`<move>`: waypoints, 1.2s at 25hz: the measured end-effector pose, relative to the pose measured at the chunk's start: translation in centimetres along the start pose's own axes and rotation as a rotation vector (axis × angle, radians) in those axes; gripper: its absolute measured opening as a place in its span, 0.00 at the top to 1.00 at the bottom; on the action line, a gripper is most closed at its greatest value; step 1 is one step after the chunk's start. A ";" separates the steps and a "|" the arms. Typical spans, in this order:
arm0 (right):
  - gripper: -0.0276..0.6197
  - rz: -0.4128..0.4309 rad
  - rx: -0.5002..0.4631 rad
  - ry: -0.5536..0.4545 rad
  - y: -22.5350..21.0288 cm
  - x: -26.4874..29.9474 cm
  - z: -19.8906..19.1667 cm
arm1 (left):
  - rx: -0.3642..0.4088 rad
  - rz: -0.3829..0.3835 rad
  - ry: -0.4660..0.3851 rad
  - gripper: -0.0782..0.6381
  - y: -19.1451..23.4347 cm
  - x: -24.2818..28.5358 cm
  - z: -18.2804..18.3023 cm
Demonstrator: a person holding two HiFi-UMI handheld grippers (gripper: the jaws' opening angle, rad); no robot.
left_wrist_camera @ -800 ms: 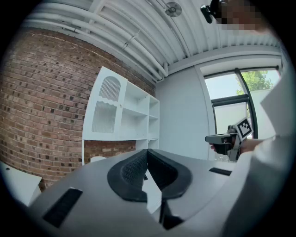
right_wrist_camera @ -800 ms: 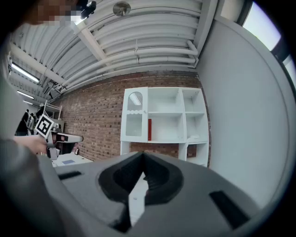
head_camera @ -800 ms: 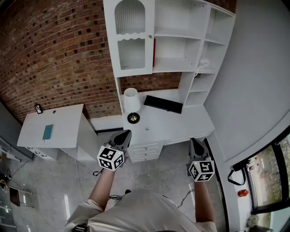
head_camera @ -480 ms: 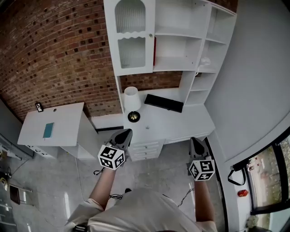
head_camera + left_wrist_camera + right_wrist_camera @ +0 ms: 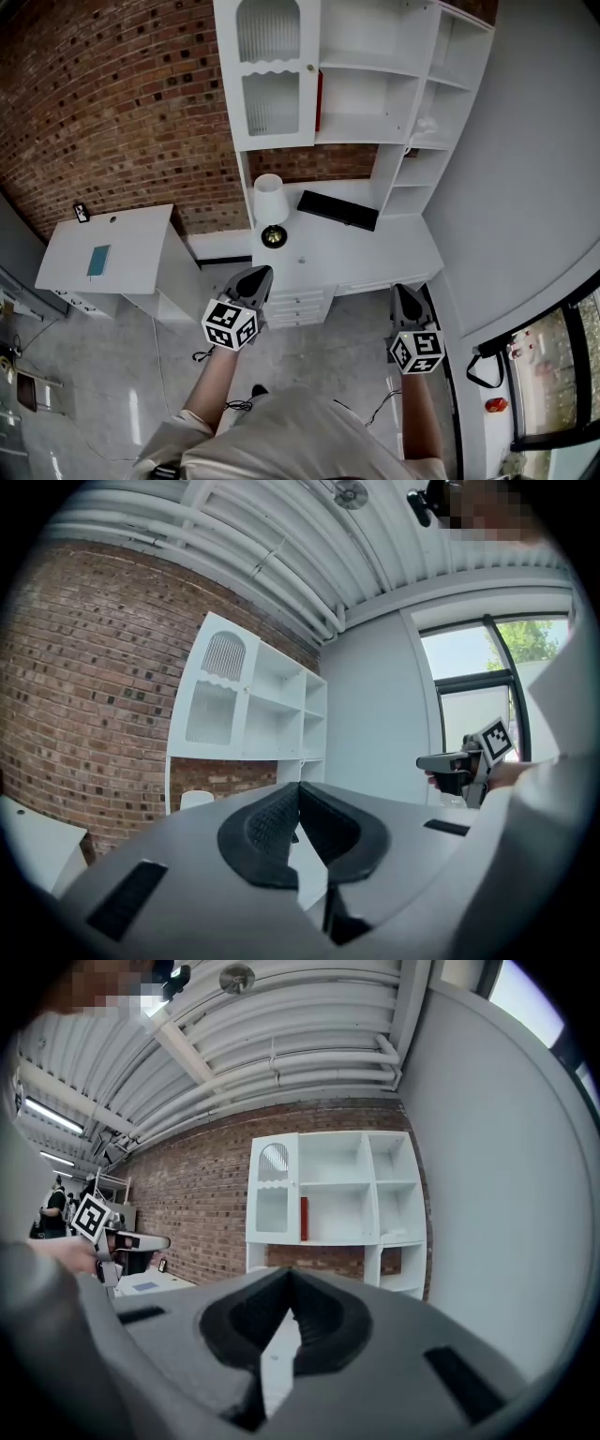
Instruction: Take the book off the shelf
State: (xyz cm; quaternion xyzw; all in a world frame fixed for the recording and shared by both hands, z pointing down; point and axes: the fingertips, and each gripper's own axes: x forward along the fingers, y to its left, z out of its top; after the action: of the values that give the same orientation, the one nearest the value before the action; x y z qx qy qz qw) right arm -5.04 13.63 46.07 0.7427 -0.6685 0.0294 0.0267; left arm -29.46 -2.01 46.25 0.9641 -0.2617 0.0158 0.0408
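A thin red book [image 5: 320, 99] stands upright on a middle shelf of the white shelf unit [image 5: 366, 141], against the cabinet side; the right gripper view shows the book [image 5: 304, 1218] too. My left gripper [image 5: 255, 279] is held over the floor in front of the desk, shut with nothing in it. My right gripper [image 5: 408, 302] hangs level with it to the right, also shut and empty. Both are well short of the shelf. In the left gripper view the jaws [image 5: 298, 789] meet, and the right gripper [image 5: 450, 761] shows at the side.
A white desk [image 5: 394, 253] below the shelves carries a white lamp [image 5: 271, 204] and a black keyboard [image 5: 337, 210]. A low white table [image 5: 131, 258] with a teal item [image 5: 98, 261] stands left. Brick wall behind, grey wall right, cables on the floor.
The head view has shifted slightly, so the shelf and desk sit a little higher in the picture. Both grippers hold the same places, still shut.
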 end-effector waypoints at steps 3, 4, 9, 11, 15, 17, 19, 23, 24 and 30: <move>0.95 0.012 -0.005 -0.006 -1.0 -0.2 -0.4 | -0.011 0.012 0.006 0.90 -0.9 0.3 -0.6; 0.95 0.015 -0.006 -0.008 -1.4 -0.3 -0.5 | -0.014 0.014 0.005 0.90 -1.3 0.4 -0.8; 0.95 0.022 -0.005 -0.004 -3.7 -0.9 -1.5 | -0.018 0.032 0.003 0.90 -3.2 0.9 -1.7; 0.95 0.027 -0.002 0.003 -4.3 -1.1 -2.0 | -0.022 0.041 0.003 0.90 -3.7 1.1 -2.1; 0.95 0.030 0.002 0.016 -5.5 -0.8 -2.6 | -0.029 0.052 0.005 0.90 -4.4 1.6 -2.6; 0.95 0.034 0.007 0.017 -5.8 -0.3 -2.8 | -0.029 0.055 0.013 0.90 -4.3 2.1 -2.9; 0.95 0.037 0.007 0.019 -6.1 0.5 -2.9 | -0.031 0.056 0.017 0.90 -3.9 2.9 -3.1; 0.95 0.025 0.010 0.028 -7.0 2.9 -3.1 | -0.030 0.046 0.015 0.90 -2.6 5.3 -2.9; 0.95 0.020 0.010 0.030 -7.3 3.6 -3.1 | -0.031 0.040 0.014 0.90 -2.2 6.0 -2.9; 0.95 -0.019 -0.003 0.045 -9.2 8.7 -2.9 | -0.036 -0.014 0.015 0.90 0.9 12.7 -2.6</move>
State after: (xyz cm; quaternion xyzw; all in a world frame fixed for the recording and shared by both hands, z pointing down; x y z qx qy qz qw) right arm 5.02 6.17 49.67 0.7480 -0.6608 0.0449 0.0429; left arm -19.02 -8.97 49.54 0.9650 -0.2548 0.0179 0.0599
